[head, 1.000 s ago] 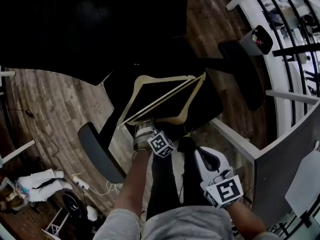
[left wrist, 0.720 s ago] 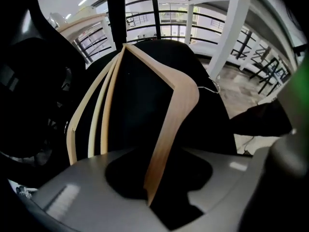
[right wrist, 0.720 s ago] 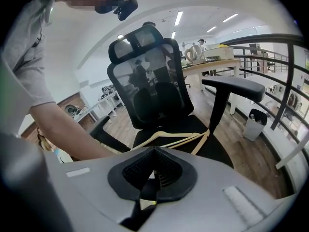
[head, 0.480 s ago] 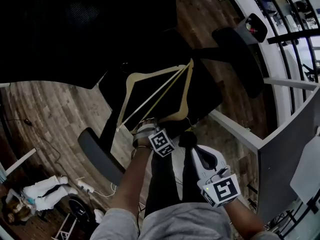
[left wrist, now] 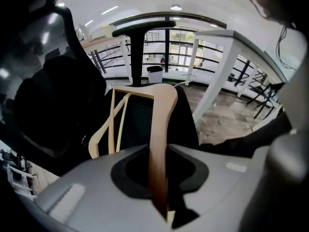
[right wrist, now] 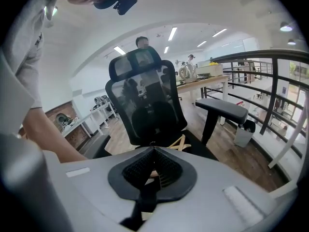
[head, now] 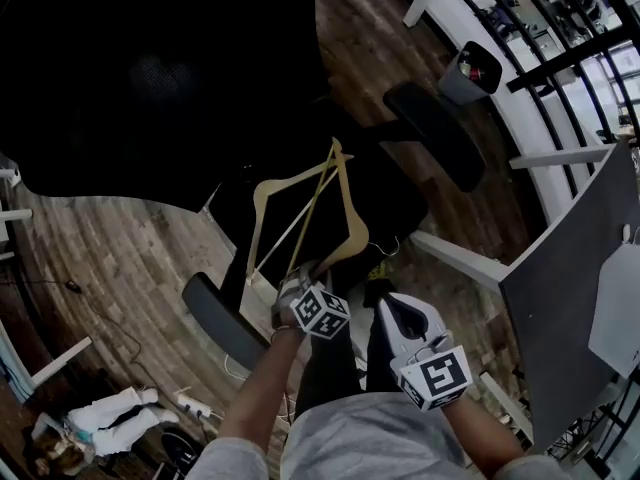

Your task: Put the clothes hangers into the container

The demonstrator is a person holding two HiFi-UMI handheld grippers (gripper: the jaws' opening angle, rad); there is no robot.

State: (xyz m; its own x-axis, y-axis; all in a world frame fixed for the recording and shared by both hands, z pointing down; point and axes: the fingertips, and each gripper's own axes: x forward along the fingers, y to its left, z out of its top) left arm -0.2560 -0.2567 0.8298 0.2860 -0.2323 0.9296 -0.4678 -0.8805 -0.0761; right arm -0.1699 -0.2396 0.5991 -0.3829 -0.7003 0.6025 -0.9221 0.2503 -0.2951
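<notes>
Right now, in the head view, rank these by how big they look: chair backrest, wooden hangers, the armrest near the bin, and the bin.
1. chair backrest, by far the largest
2. wooden hangers
3. armrest, somewhat smaller than the hangers' spread
4. bin, smallest, though it also sits farthest from the camera

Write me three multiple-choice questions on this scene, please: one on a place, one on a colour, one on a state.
1. Where are the wooden hangers? A. On a white desk. B. At the black chair seat. C. On the floor.
2. What colour are they? A. Red. B. Blue. C. Pale wood.
3. What is the left gripper doing? A. Clamping a hanger. B. Standing open. C. Gripping an armrest.
Answers: 1 B, the head view shows them against the dark seat; 2 C, the gripper views show tan wood; 3 A, its jaws have just been closing and pinch a hanger arm.
</notes>
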